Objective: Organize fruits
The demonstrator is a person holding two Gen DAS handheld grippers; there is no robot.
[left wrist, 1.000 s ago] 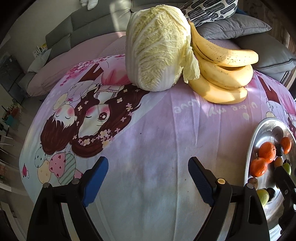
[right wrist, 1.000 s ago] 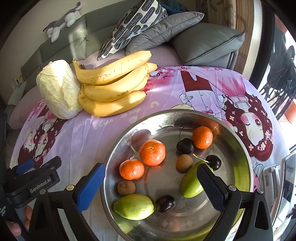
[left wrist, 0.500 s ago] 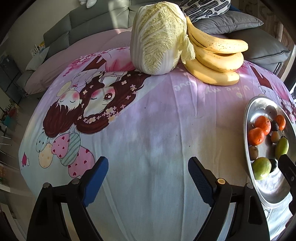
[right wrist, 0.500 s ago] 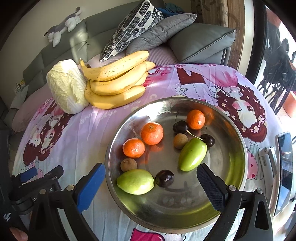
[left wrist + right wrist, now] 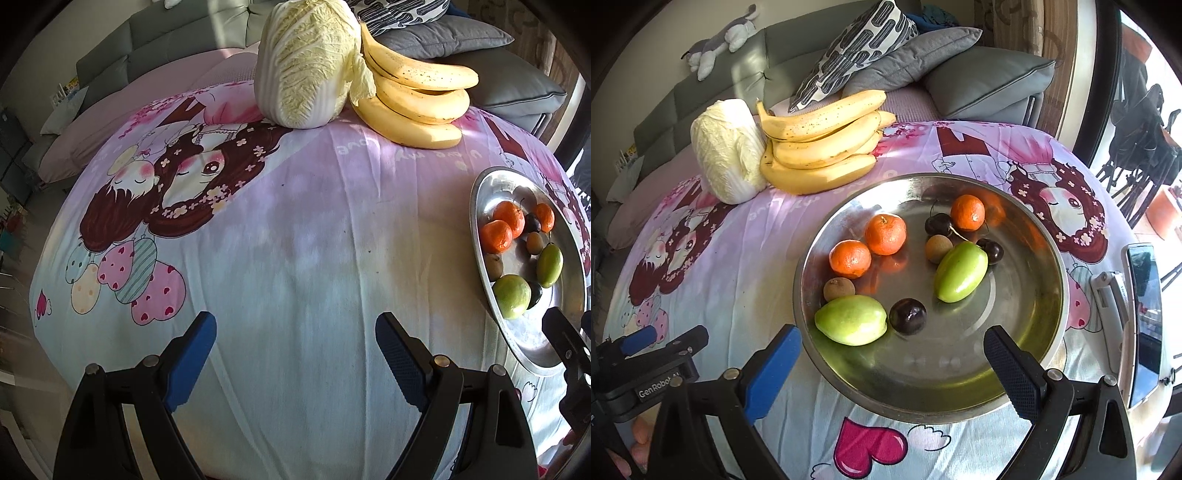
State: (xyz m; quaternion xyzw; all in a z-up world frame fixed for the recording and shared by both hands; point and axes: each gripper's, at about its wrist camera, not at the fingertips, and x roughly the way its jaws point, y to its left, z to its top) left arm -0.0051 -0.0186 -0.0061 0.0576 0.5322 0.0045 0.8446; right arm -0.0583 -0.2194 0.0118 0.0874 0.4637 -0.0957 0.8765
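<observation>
Left gripper (image 5: 295, 354) released over bare worktop cloth (image 5: 295, 258); right gripper (image 5: 892, 354) released over the steel bowl (image 5: 1027, 221) of fruit (image 5: 886, 233); only the right view shows the phone (image 5: 1143, 317); bowl partly cut off in left view.

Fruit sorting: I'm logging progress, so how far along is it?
Done: nine small fruits lie mixed in the metal bowl, among them three oranges and two green fruits. In hand: nothing; the left gripper and right gripper are both open and empty. Left: the bananas sit outside by the cabbage, so apparently most of it.
</observation>
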